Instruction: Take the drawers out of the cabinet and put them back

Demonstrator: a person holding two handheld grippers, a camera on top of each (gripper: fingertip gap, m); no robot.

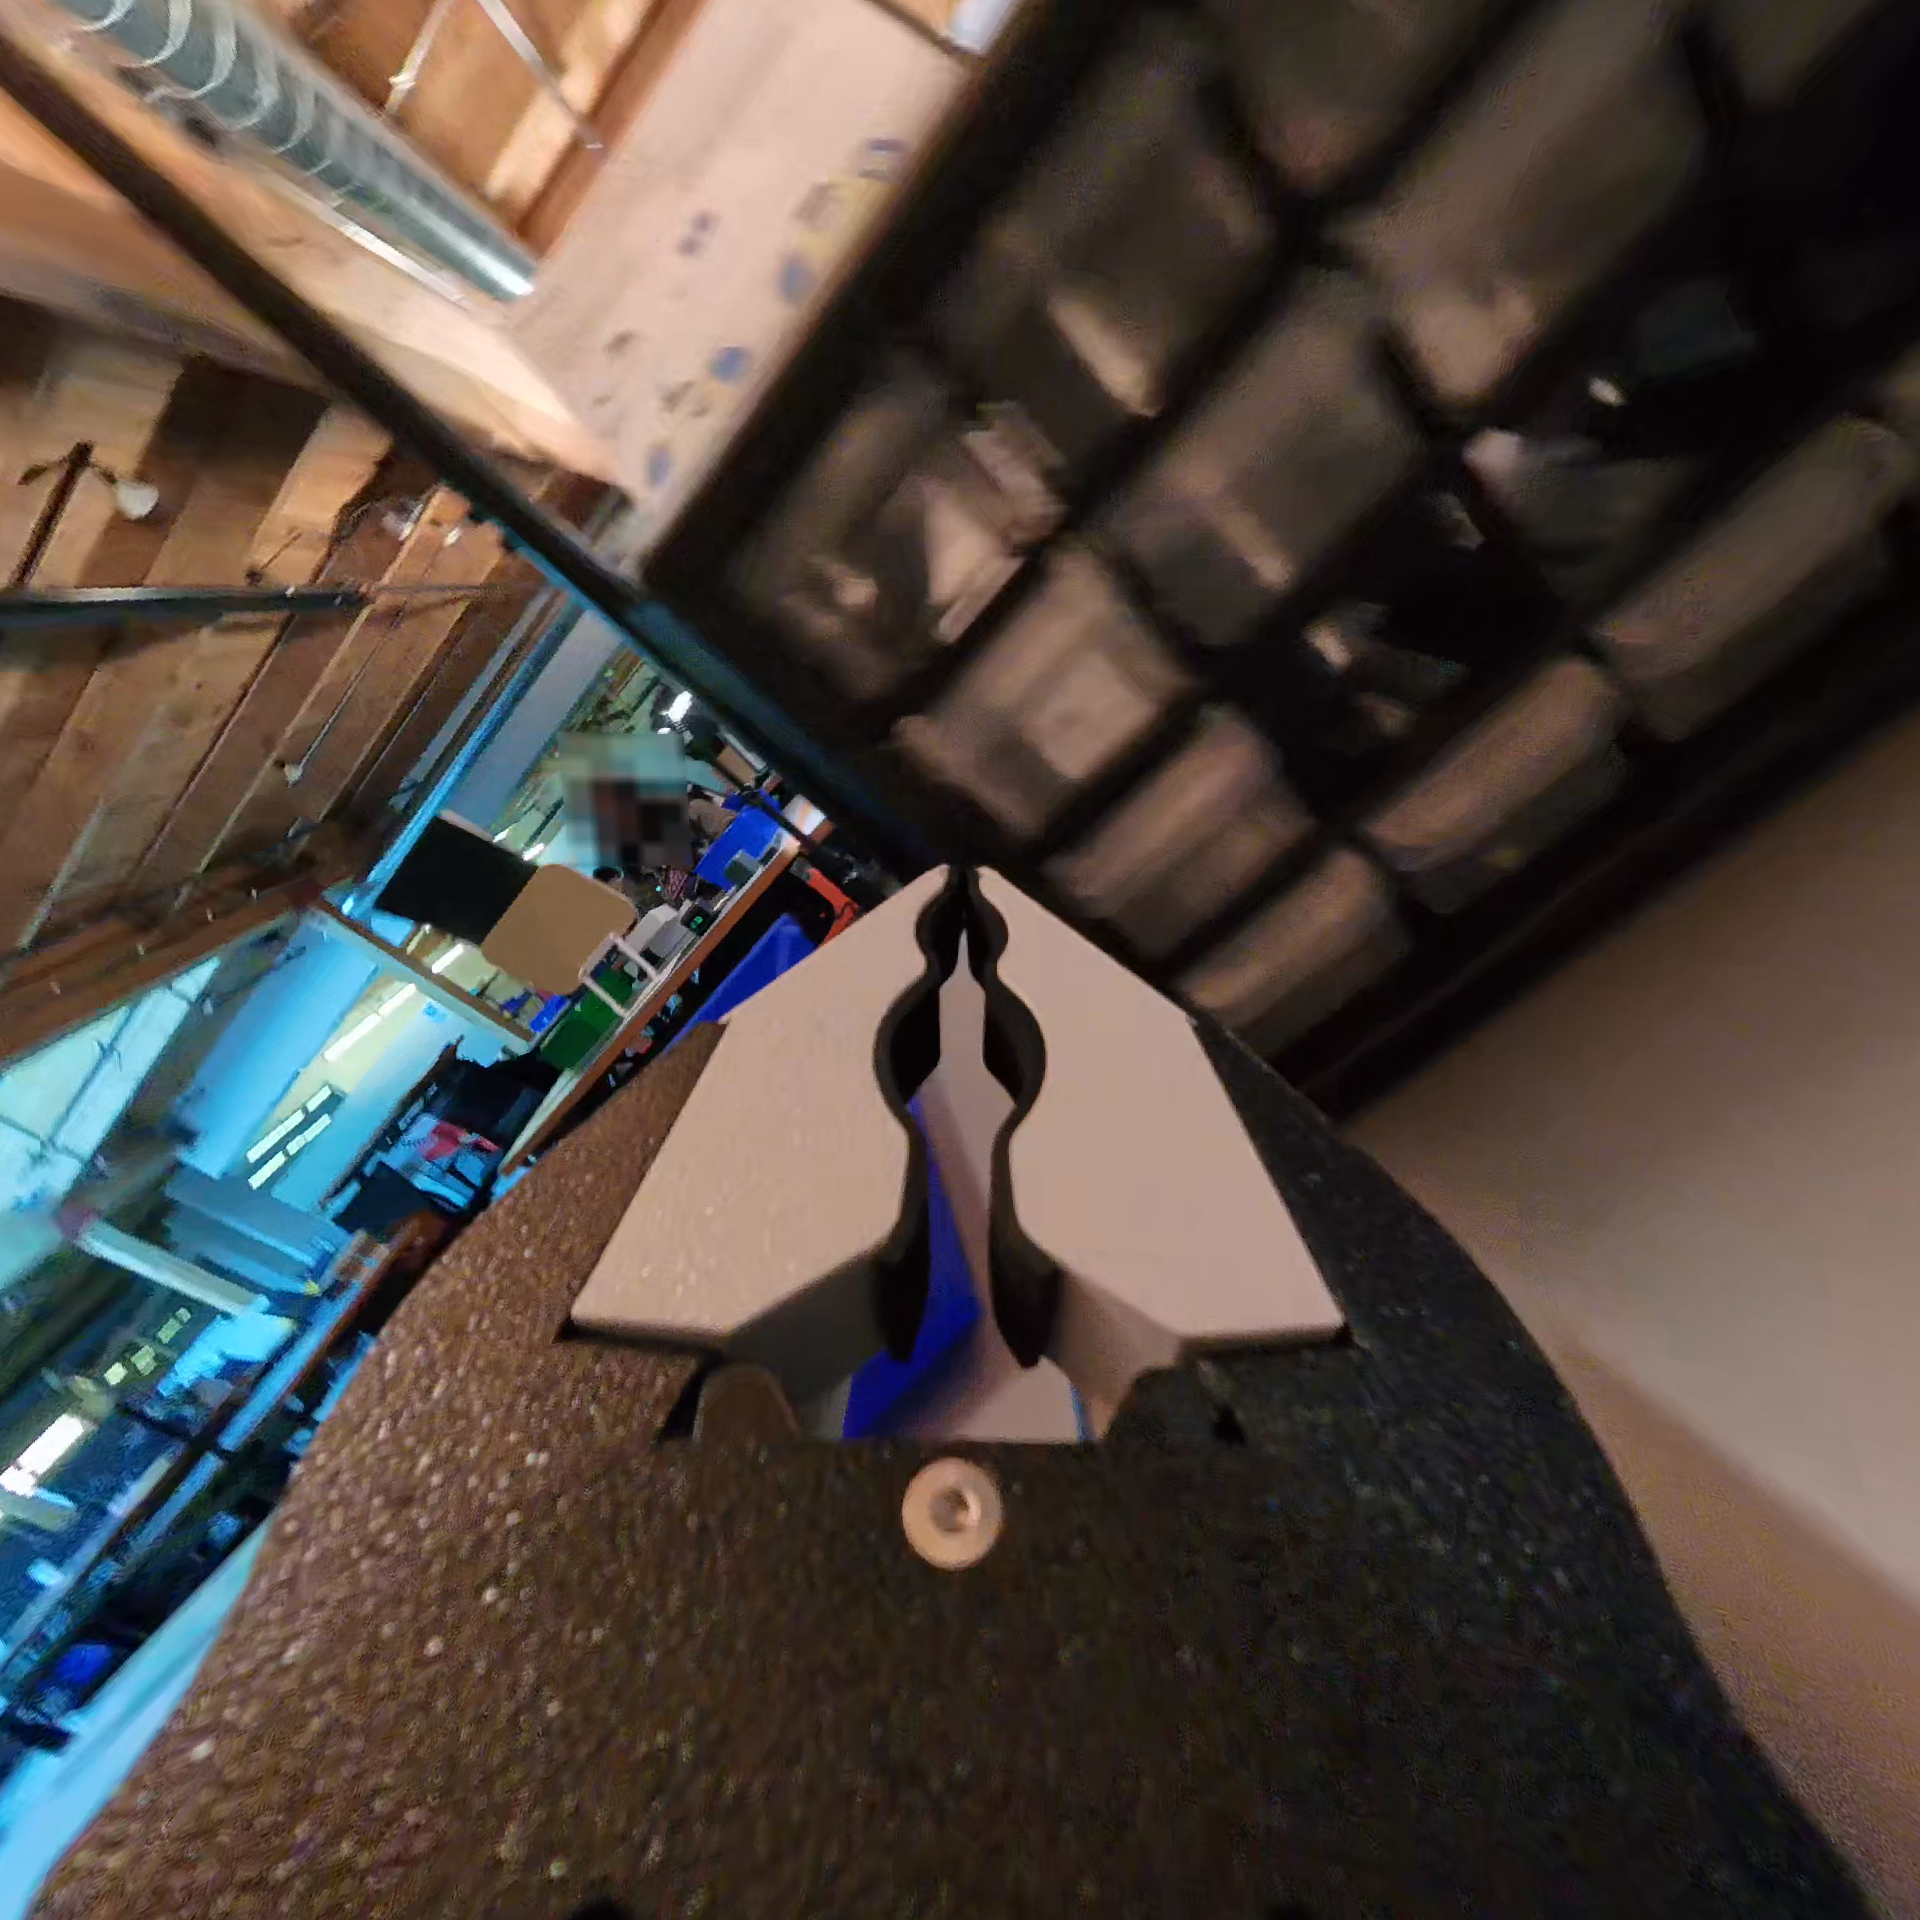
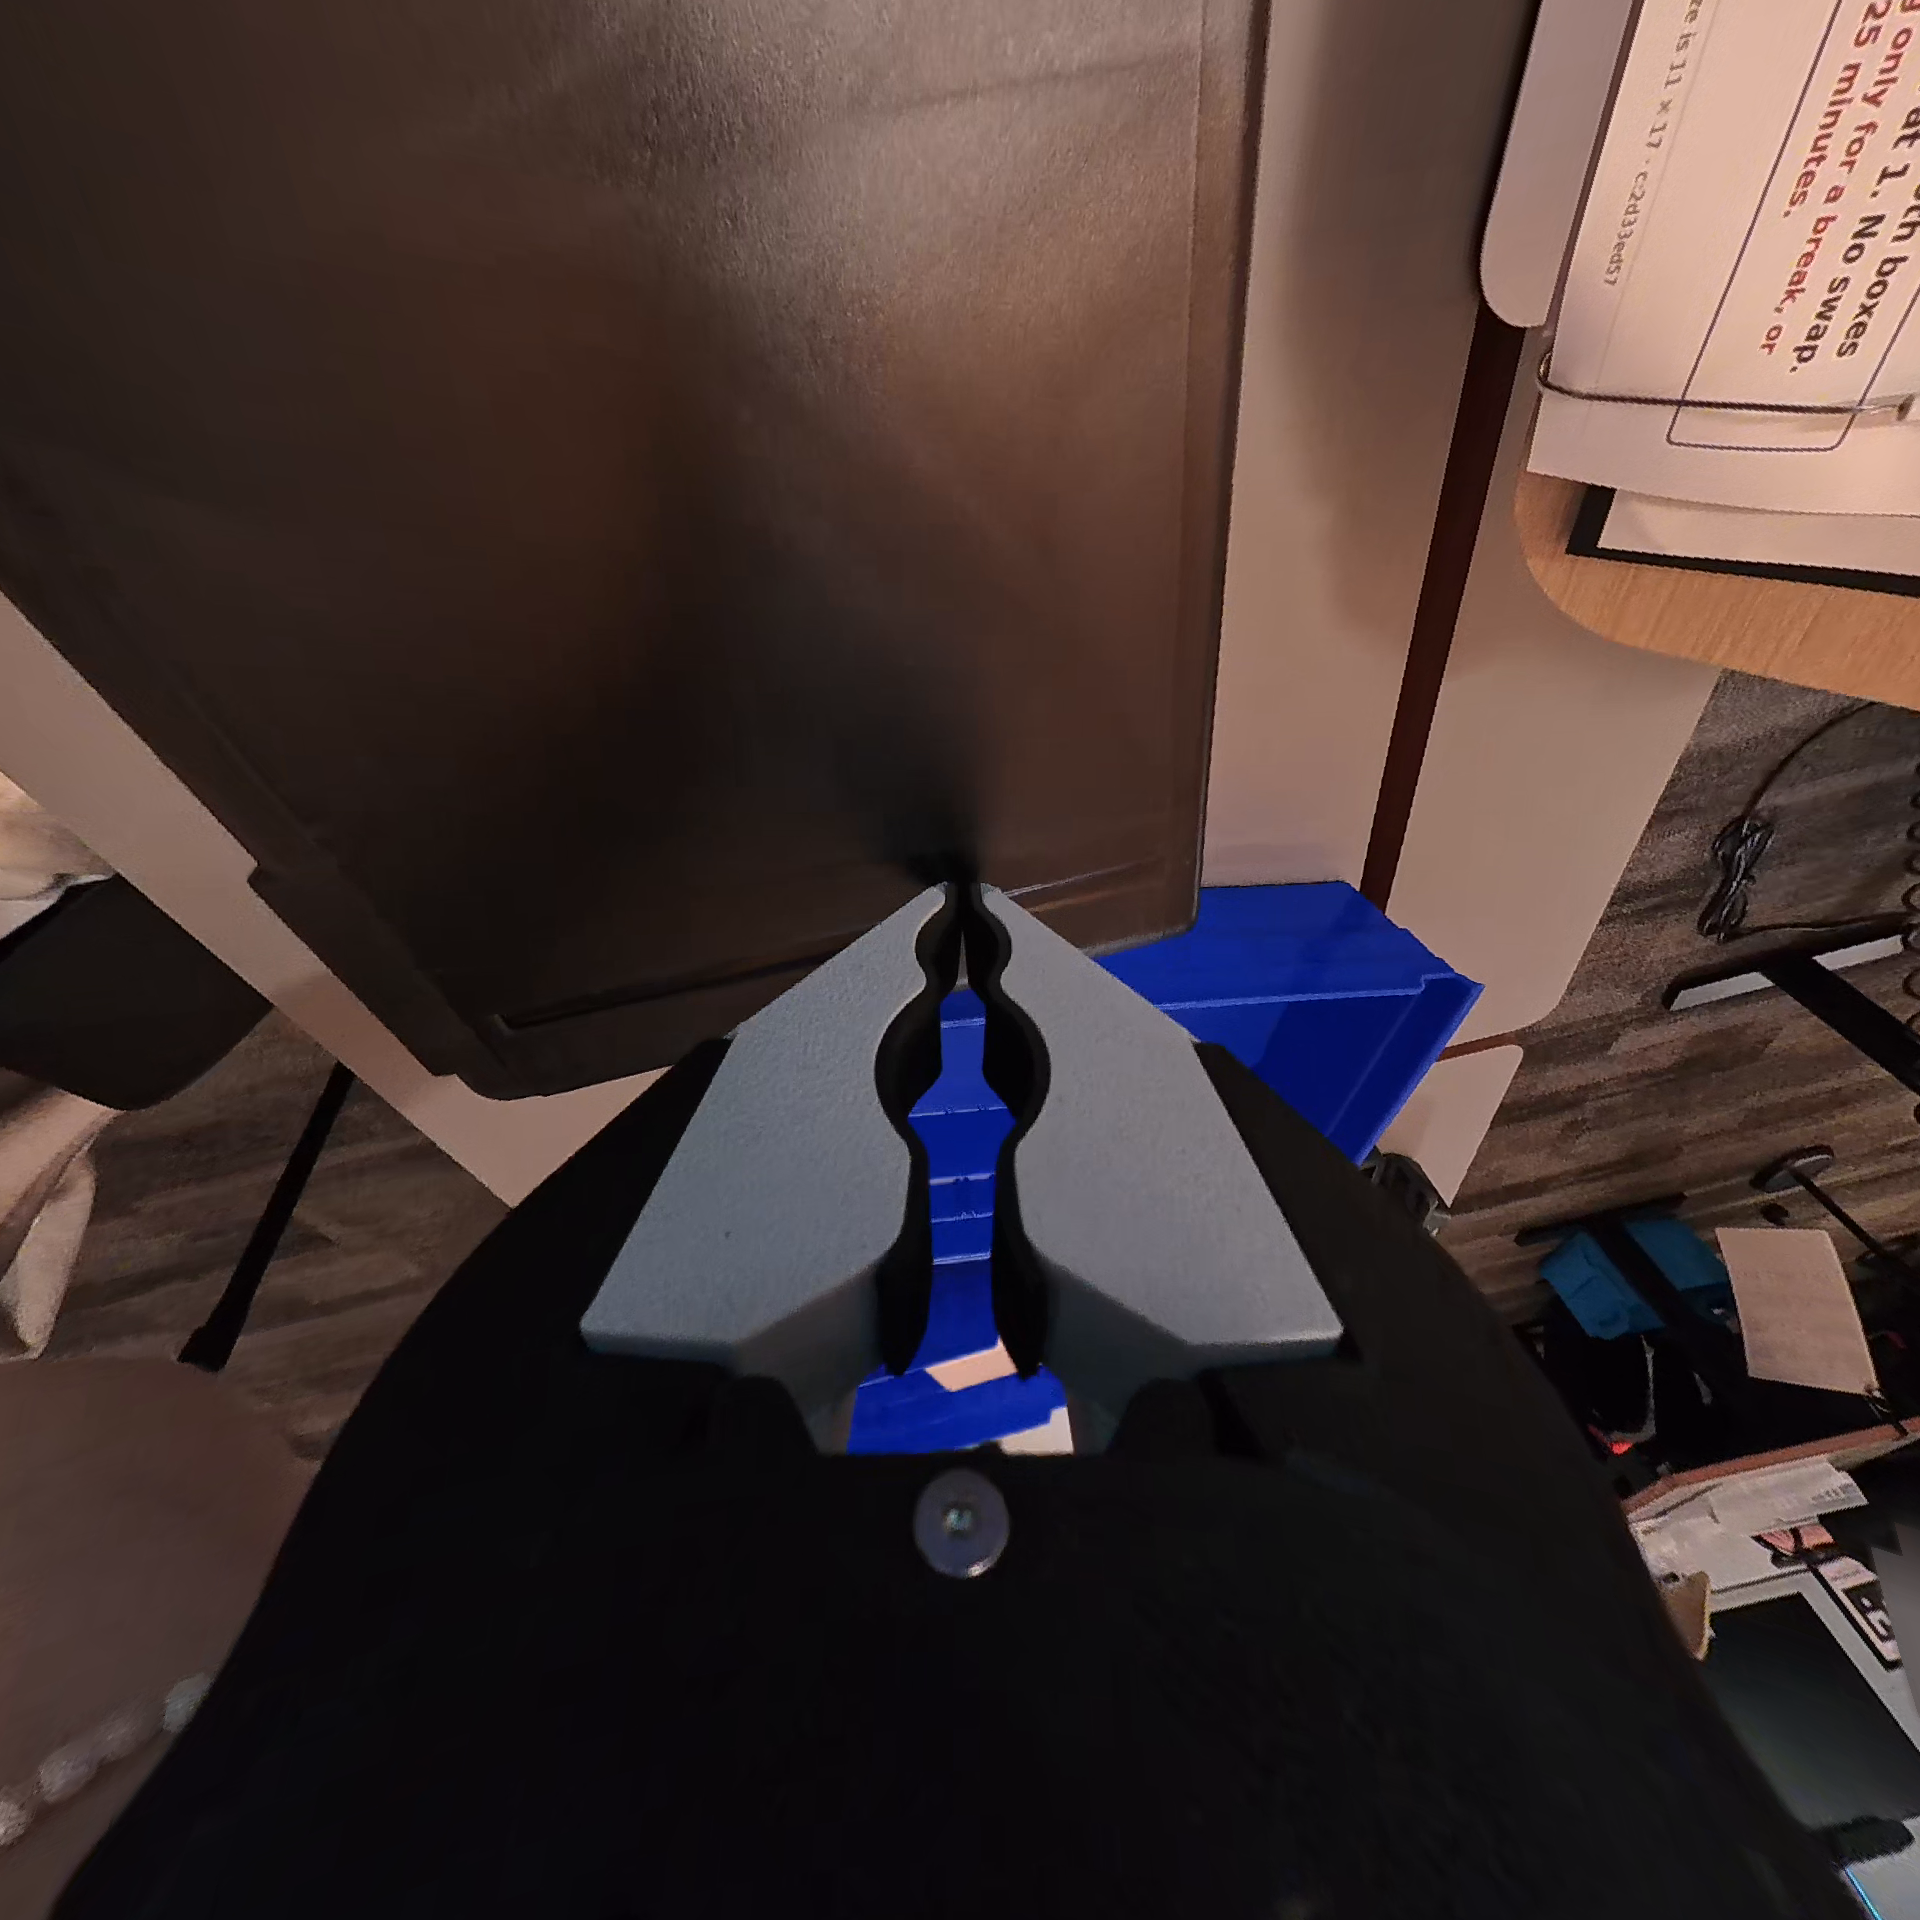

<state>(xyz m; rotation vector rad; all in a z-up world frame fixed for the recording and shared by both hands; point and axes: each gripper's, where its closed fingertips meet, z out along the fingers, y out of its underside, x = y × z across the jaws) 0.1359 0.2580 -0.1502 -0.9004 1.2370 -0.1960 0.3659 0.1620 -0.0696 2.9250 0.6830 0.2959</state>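
Observation:
In the left wrist view, the black cabinet [image 1: 1299, 468] with several small translucent drawers fills the upper right, blurred and tilted. One slot near its middle looks dark, but I cannot tell whether it is empty. My left gripper [image 1: 961, 883] is shut with nothing visible between the tips, which are at the cabinet's lower left corner. In the right wrist view, a broad dark flat panel of the cabinet [image 2: 675, 416] fills the upper left. My right gripper [image 2: 961, 896] is shut, and its tips rest against that panel near its lower edge.
A blue plastic bin [image 2: 1299, 997] sits under and behind the right gripper. The cabinet stands on a pale table [image 1: 1662, 1195]. A printed sheet on a wooden board [image 2: 1745, 239] is at the upper right. Cables and clutter lie on the floor [image 2: 1714, 1299]. A workshop with a person lies far left.

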